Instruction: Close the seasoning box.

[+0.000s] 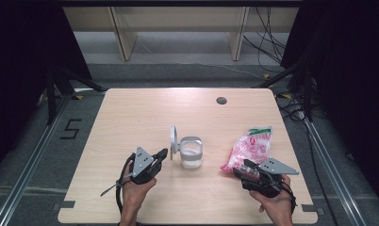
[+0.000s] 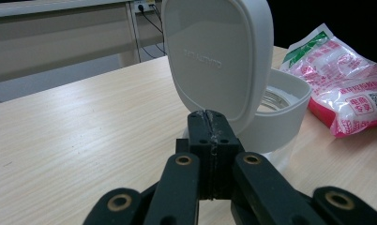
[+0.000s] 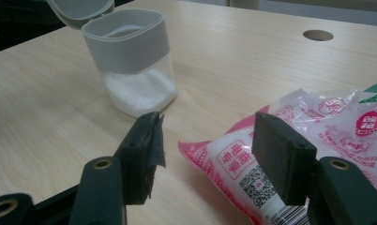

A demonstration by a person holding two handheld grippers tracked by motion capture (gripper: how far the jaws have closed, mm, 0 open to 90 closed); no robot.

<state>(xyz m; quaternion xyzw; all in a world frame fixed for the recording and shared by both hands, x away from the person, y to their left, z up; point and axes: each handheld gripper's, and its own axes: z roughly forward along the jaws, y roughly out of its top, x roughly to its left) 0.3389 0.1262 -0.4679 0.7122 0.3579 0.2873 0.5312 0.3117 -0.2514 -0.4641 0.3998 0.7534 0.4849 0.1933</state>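
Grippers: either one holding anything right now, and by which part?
Nothing is held. The left gripper is shut and empty by the jar lid. The right gripper has open jaws around the pink bag's bottom corner, not pressing.

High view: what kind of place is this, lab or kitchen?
Likely a lab recording station, not a kitchen: a bare wooden table with a cable hole, loose cables across the floor, and a floor marking "5".
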